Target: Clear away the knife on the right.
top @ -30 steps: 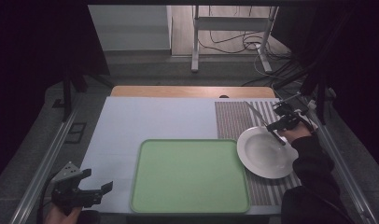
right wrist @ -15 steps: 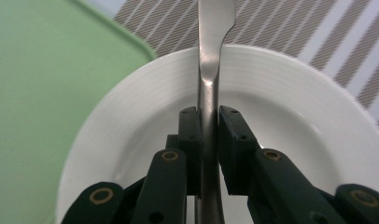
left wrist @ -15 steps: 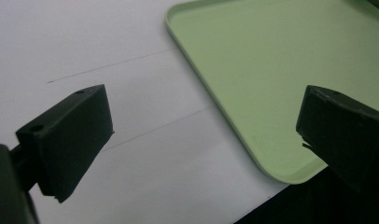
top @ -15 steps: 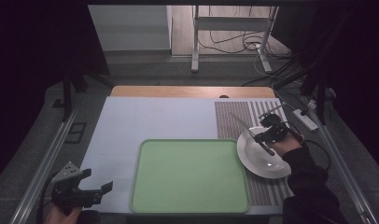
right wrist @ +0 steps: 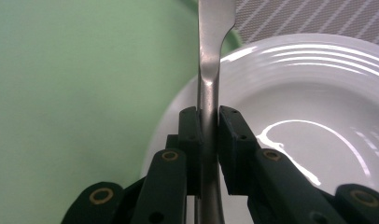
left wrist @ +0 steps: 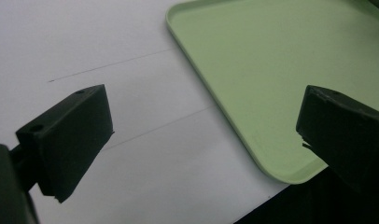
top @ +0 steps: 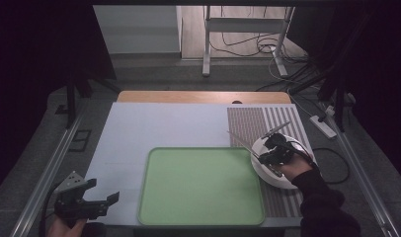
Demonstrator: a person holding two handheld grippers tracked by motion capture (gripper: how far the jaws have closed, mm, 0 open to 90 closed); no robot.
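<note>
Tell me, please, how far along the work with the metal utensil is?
Done: the right gripper has clamped the metal utensil. In hand: it hangs over the white plate, beside the green tray. Left: setting it down; the left gripper waits open.

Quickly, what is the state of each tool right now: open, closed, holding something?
Left tool: open, holding nothing, above the table beside the green tray.
Right tool: closed on a metal utensil, over the white plate.

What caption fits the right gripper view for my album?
Right gripper clamps a metal utensil handle above a white plate, beside the green tray.
</note>
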